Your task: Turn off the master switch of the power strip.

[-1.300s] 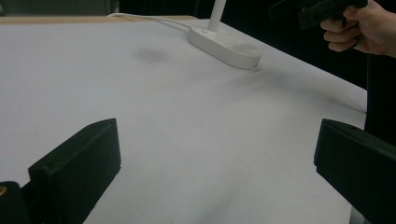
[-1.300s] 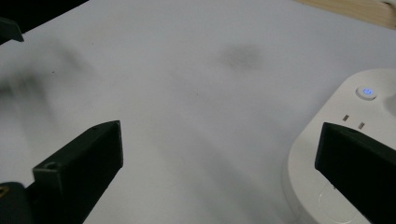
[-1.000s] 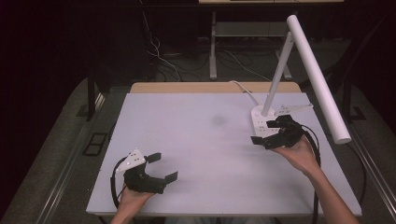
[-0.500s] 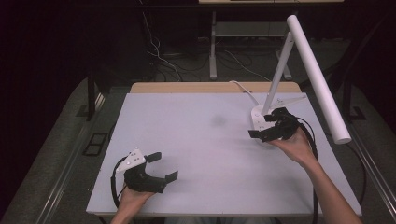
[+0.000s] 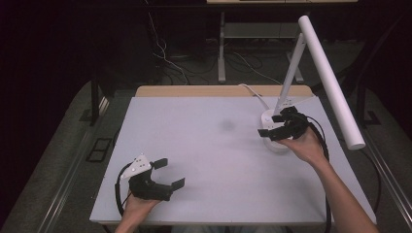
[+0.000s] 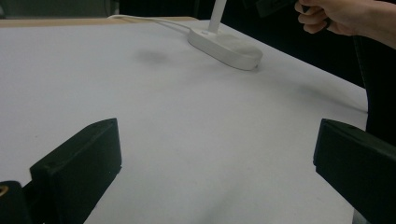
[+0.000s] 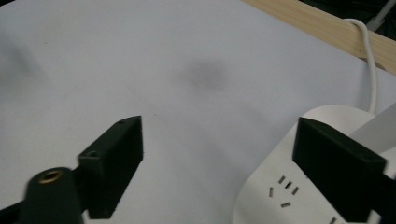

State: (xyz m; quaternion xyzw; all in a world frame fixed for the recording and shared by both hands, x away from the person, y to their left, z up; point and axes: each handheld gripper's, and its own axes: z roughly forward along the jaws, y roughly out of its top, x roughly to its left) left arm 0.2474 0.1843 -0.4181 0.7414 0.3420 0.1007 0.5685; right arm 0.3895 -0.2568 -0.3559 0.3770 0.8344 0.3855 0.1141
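The lamp (image 5: 311,73) stands at the worktop's (image 5: 209,160) right in the high view; right gripper (image 5: 274,125) hovers over its base (image 7: 299,186), jaws wide; left gripper (image 5: 167,173) idle, wide too; likely top-heavy, smooth plastic; grip the stiff stem low

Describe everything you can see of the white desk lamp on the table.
The desk lamp looks like matte white plastic: an oval base with socket slots on top, a slim stem leaning up from it, and a long tube head sloping down toward the table's right edge. It stands at the table's far right; a white cord runs off the back. The right gripper, jaws open, hovers over the base.
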